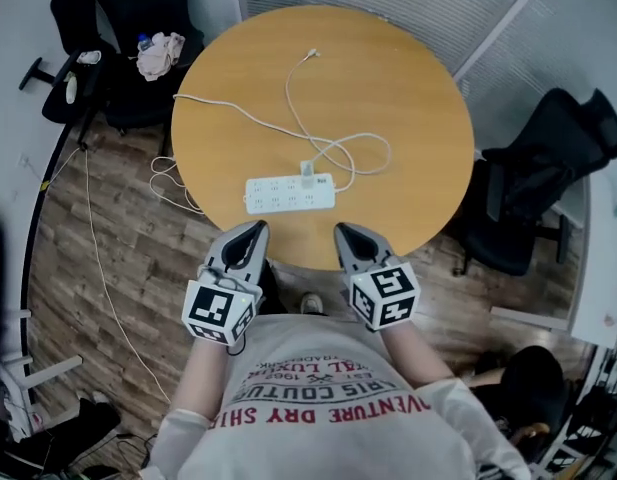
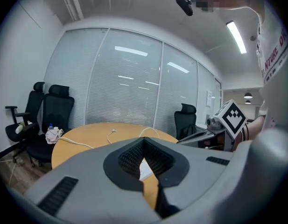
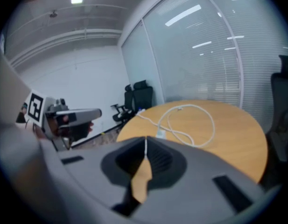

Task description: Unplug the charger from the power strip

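A white power strip (image 1: 290, 193) lies near the front edge of the round wooden table (image 1: 408, 118). A small white charger (image 1: 307, 175) is plugged into its far side, and its white cable (image 1: 328, 148) loops across the tabletop. My left gripper (image 1: 255, 231) and right gripper (image 1: 345, 232) hover side by side at the table's near edge, just short of the strip, both shut and holding nothing. In the left gripper view the strip (image 2: 144, 171) peeks through the gap behind the shut left gripper (image 2: 143, 141). The right gripper view shows the charger (image 3: 160, 135) beyond the right gripper (image 3: 145, 139).
The strip's own white cord (image 1: 213, 103) runs off the table's left edge to the wood floor. A black office chair (image 1: 138, 28) with a cloth and a bottle stands at the back left, another chair (image 1: 538, 188) at the right. Glass walls with blinds (image 2: 125, 87) lie behind.
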Action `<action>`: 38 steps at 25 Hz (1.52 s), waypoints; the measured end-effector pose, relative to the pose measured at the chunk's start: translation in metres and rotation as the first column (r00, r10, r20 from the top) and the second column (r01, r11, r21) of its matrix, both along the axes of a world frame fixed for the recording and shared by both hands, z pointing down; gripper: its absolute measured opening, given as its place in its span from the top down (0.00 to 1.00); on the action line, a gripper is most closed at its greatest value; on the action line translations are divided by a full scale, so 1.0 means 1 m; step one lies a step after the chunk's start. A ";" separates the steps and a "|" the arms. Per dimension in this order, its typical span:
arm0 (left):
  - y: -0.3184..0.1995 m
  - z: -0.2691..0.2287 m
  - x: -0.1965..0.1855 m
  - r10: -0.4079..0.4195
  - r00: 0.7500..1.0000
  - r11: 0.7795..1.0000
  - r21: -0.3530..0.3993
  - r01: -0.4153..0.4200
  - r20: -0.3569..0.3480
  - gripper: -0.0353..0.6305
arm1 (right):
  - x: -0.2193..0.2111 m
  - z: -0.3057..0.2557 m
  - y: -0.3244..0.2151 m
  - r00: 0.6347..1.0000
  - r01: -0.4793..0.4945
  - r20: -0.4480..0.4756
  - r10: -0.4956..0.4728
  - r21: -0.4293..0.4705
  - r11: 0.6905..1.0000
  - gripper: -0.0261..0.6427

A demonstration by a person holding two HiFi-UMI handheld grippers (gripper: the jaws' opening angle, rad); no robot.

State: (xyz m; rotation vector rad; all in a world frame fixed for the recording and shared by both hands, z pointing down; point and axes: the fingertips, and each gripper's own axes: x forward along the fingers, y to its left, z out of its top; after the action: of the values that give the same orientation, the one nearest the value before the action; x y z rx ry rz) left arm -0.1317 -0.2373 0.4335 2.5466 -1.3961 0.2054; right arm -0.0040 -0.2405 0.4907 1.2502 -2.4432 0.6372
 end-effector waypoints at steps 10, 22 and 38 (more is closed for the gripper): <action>-0.091 0.039 -0.001 0.194 0.980 0.978 -0.085 -0.189 0.053 0.90 | -0.007 0.033 -0.070 0.988 -0.146 -0.056 0.141 -0.098 0.984 0.92; -0.110 0.173 0.015 0.370 0.912 0.889 -0.353 -0.292 0.179 0.90 | -0.020 0.087 -0.086 0.981 -0.171 -0.130 0.145 -0.222 0.960 0.92; -0.111 0.229 0.029 0.454 0.848 0.819 -0.502 -0.276 0.274 0.90 | -0.033 0.113 -0.099 0.968 -0.166 -0.232 0.097 -0.303 0.938 0.92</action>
State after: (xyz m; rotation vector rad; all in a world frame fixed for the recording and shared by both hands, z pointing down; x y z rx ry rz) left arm -0.1030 -0.3479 0.6626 2.4177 -0.7867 1.0226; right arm -0.0374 -0.3391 0.6040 1.2807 -1.9971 0.8504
